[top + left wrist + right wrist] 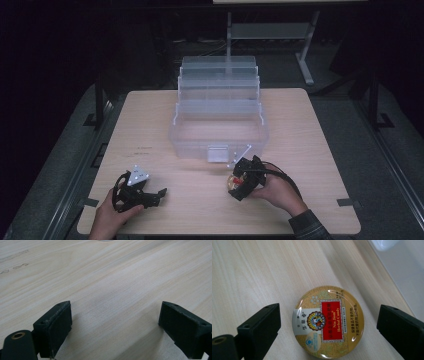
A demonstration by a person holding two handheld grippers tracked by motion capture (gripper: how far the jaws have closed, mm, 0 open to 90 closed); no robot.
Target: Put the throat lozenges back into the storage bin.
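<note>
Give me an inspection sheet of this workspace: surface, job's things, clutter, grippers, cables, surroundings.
Surface: light wooden table, faint marks near its left side.
Job's things: round candy tin lying flat, lid up; clear tiered plastic box standing open behind it.
Clutter: nothing seen.
Grippers: left hand-held gripper open over bare wood; right hand-held gripper open, jaws either side of the tin, not touching.
Cables: black cable trails from the right gripper.
Surroundings: dark room, grey floor, metal stand behind.

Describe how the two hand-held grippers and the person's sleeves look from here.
Both are black. The left hand-held gripper carries a grey three-cornered plate on top; its blocky, flat-faced jaws have small screw holes. The right hand-held gripper trails a black cable. A dark grey sleeve covers the right forearm.
</note>
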